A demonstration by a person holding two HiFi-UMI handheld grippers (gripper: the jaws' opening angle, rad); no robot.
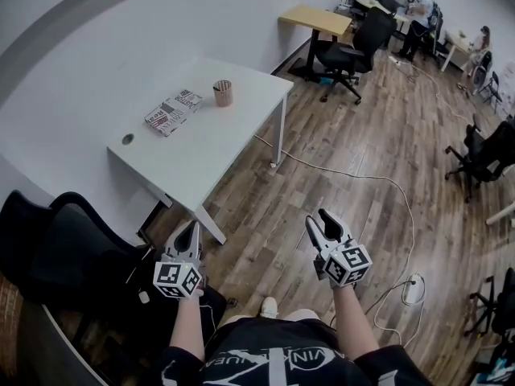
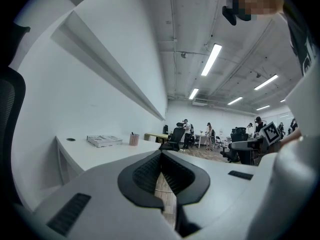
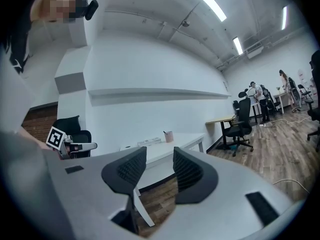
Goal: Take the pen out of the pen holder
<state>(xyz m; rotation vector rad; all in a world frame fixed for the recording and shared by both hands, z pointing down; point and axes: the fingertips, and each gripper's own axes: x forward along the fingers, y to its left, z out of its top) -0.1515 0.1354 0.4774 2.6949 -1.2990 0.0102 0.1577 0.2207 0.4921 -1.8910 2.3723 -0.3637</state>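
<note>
While both tongs are held level above the floor, well apart from the tabletop, the scene lists as follows.

Surface: white rectangular tabletop (image 1: 229,139) on white legs, set against a white wall, with a round cable hole (image 1: 128,139) near its left end.

Room: open office with brown wood-plank floor (image 1: 346,191); a white cable (image 1: 378,179) trails across it. A black mesh office chair (image 1: 48,240) stands beside the left tongs. A pale wooden desk (image 1: 315,18) with black swivel chairs (image 1: 354,51) lies further off, and people sit at the far end.

On the tabletop: flat box with black-and-white print (image 1: 174,111); just beside it, a pinkish cylindrical pen holder (image 1: 223,93).

Task item: thin dark pen (image 3: 164,132), standing inside the pen holder. Its long axis is close to upright, its upper end pokes just above the rim, and which end is up cannot be told.

Left tongs (image 1: 193,226): jaws together, nothing between them.

Right tongs (image 1: 319,218): jaws apart, nothing between them.
</note>
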